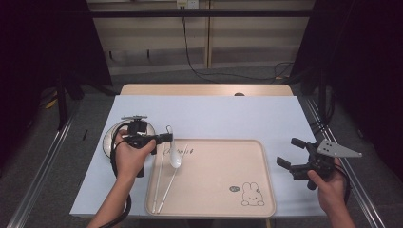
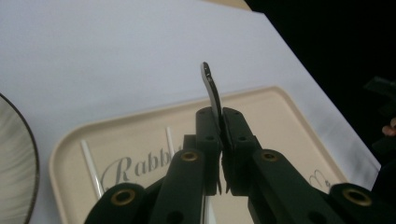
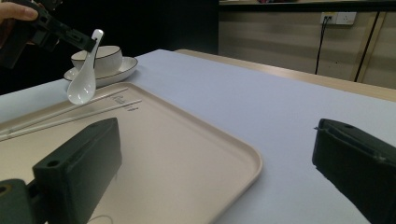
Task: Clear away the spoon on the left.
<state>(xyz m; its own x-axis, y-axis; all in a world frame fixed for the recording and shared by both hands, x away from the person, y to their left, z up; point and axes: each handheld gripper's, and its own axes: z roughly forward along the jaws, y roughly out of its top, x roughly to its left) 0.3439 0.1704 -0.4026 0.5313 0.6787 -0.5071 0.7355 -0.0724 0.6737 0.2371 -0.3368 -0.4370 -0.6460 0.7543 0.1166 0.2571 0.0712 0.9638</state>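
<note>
We hold the white spoon [image 1: 175, 153] by its handle, the left gripper [image 1: 164, 138] with its fingers closed on it; its long axis hangs near upright, bowl down, just above the tray [image 1: 266, 190] beside the chopsticks [image 1: 164, 183]; our right gripper [image 1: 291, 154] waits well apart off the tray's right edge, fingers spread and holding nothing.

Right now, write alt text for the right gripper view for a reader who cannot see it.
A white spoon hangs bowl-down from the shut left gripper above the far corner of a beige tray, just over a pair of white chopsticks lying in it. Behind sits a white bowl on a saucer; the right gripper stands open in the foreground.
</note>
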